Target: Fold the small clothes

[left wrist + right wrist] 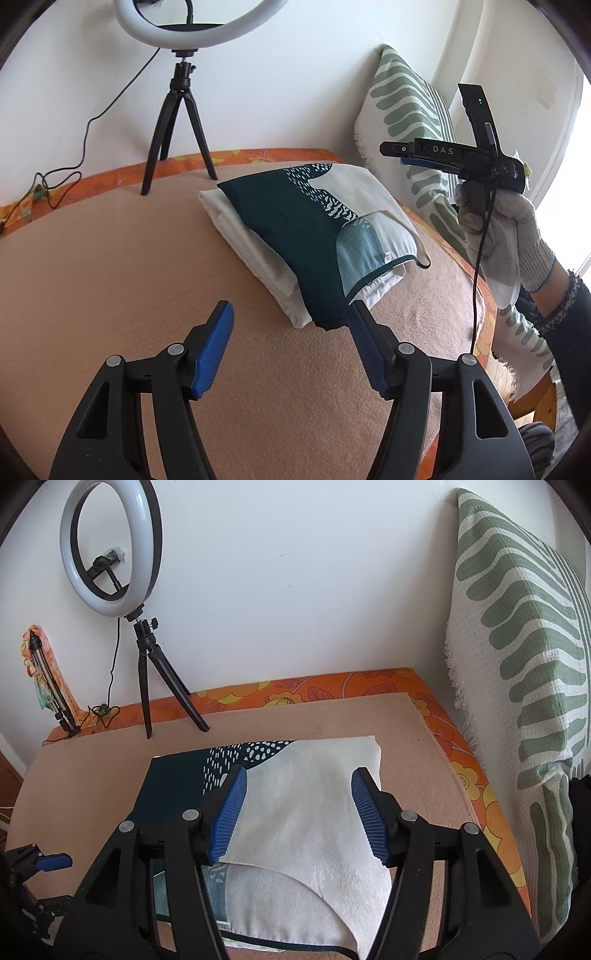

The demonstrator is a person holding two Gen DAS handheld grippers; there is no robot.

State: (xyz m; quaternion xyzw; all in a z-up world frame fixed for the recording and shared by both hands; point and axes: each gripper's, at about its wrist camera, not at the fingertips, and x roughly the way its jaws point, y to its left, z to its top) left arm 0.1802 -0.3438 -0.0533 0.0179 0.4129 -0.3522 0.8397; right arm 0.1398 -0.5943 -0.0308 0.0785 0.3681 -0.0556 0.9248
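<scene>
Your left gripper (291, 332) hangs low over the tan blanket (110, 258), its blue-padded fingers (214, 347) spread wide with nothing between them; the right-hand fingertip sits just at the near corner of the folded garment (314, 236). That garment, white with a dark teal print, lies folded into a compact bundle on the blanket, toward the right side of the surface.

Your right gripper (299, 812) hovers above the same garment (306, 812), fingers (229, 812) wide apart and holding nothing, with the white panel showing between them. In the left wrist view your gloved right hand (495, 225) grips the tool's handle, raised above the bundle's far right side.

Behind the garment, a ring light (110, 550) stands on a black tripod (162, 686) against the white wall. A green-and-white leaf-patterned cushion (524, 664) leans upright at the right, and an orange floral cover (332, 690) edges the blanket.
</scene>
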